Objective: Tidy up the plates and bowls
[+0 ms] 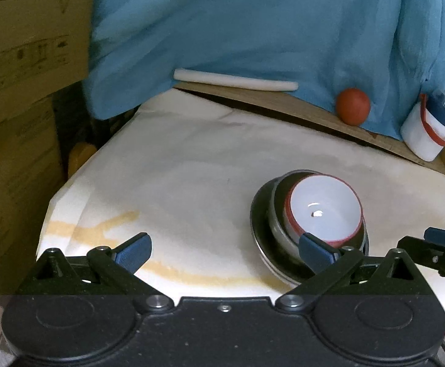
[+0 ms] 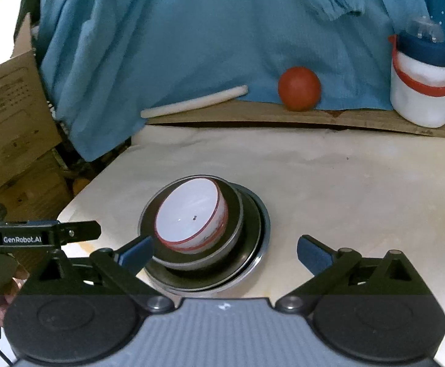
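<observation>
On the desk (image 2: 344,198), a white bowl (image 2: 192,214) nests in dark plates (image 2: 253,235): likely rigid, slippery, breakable; grip the rim. Left tool (image 1: 224,252) and right tool (image 2: 225,252) gape wide, empty.

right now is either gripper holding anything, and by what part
Nothing is held. The left gripper and right gripper are both open and empty; the white bowl sits nested in the dark dishes, untouched.

Left tongs' right pad (image 1: 315,252) covers white bowl (image 1: 325,212) near rim; carton (image 1: 23,30) left of tongs cut off, print unreadable.
</observation>
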Demonstrator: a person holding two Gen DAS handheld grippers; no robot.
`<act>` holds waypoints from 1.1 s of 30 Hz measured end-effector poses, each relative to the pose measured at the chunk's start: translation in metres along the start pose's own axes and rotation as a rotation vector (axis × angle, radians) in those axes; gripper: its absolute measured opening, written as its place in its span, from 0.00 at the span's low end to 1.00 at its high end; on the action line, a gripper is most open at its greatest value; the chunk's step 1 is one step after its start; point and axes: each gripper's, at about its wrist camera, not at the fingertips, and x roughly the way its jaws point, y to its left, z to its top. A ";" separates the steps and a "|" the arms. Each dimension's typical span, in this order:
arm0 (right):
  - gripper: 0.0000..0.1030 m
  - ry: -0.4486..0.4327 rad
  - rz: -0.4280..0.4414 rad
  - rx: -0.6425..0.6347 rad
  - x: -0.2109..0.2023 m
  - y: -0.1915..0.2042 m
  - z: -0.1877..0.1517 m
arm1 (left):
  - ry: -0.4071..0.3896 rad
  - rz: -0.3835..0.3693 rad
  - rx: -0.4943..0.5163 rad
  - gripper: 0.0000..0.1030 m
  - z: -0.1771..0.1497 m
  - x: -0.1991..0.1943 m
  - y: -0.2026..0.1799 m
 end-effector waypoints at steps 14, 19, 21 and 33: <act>1.00 -0.041 0.043 -0.048 -0.031 -0.001 -0.020 | -0.068 0.029 -0.038 0.99 -0.036 -0.031 -0.016; 1.00 -0.063 0.060 -0.061 -0.039 -0.005 -0.026 | -0.120 0.040 -0.040 0.99 -0.045 -0.037 -0.020; 1.00 -0.078 0.061 -0.061 -0.043 -0.008 -0.029 | -0.157 0.049 -0.029 0.99 -0.049 -0.040 -0.022; 1.00 -0.145 0.062 -0.081 -0.059 -0.013 -0.050 | -0.214 0.031 0.042 0.99 -0.071 -0.045 -0.033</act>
